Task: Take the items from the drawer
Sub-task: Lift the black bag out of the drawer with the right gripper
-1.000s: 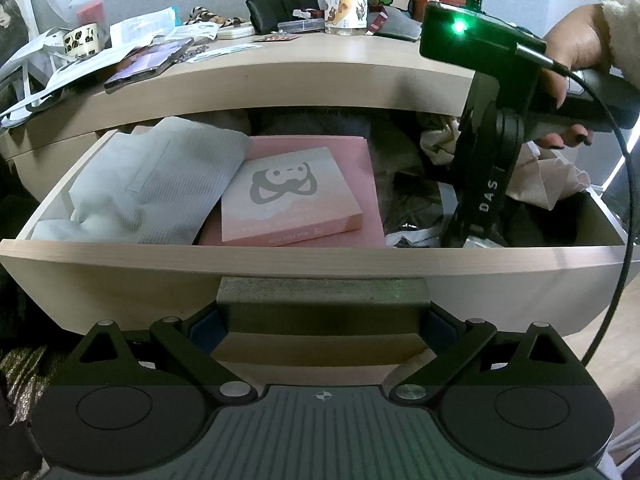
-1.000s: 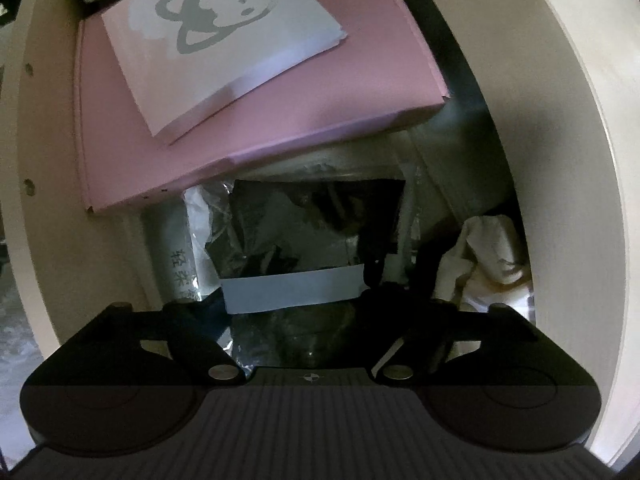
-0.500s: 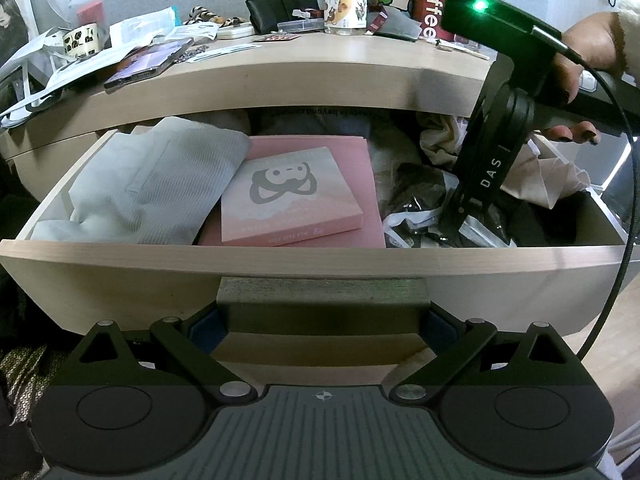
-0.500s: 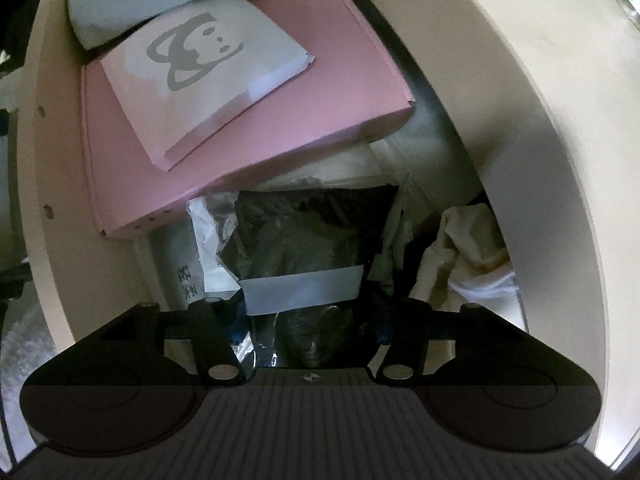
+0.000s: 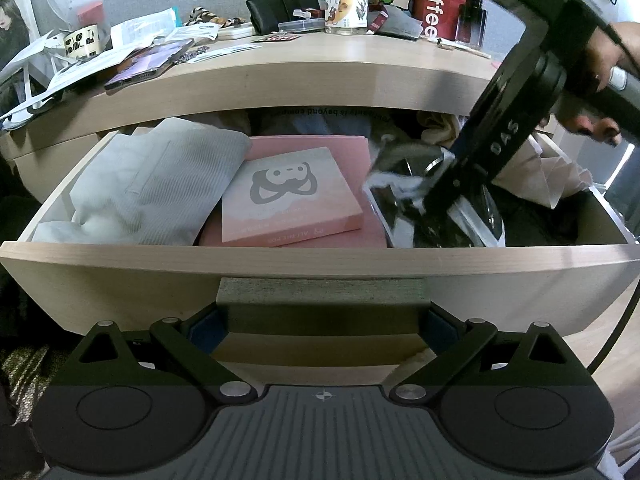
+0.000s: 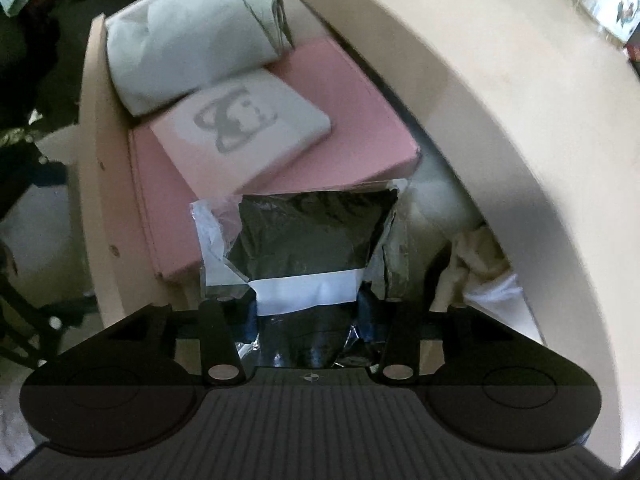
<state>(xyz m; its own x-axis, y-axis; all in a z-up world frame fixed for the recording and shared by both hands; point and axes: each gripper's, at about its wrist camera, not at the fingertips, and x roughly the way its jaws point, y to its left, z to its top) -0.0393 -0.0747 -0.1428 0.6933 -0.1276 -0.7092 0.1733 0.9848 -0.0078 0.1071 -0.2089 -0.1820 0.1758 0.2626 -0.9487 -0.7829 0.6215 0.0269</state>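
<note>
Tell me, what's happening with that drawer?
A person is taking things out of the open drawer. The left gripper holds the drawer's handle. The right gripper has just closed on a crinkly plastic bag and has it tilted up beside the pink box. Nothing is out yet.

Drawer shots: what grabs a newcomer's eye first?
The right gripper, its jaws just closed on a dark clear-wrapped packet, tilted above the right side of the open drawer. Next, the pink box with a cat-like logo mid-drawer, atop a larger pink box, grey folded cloth on the left. The left gripper clamps the drawer handle.
</note>
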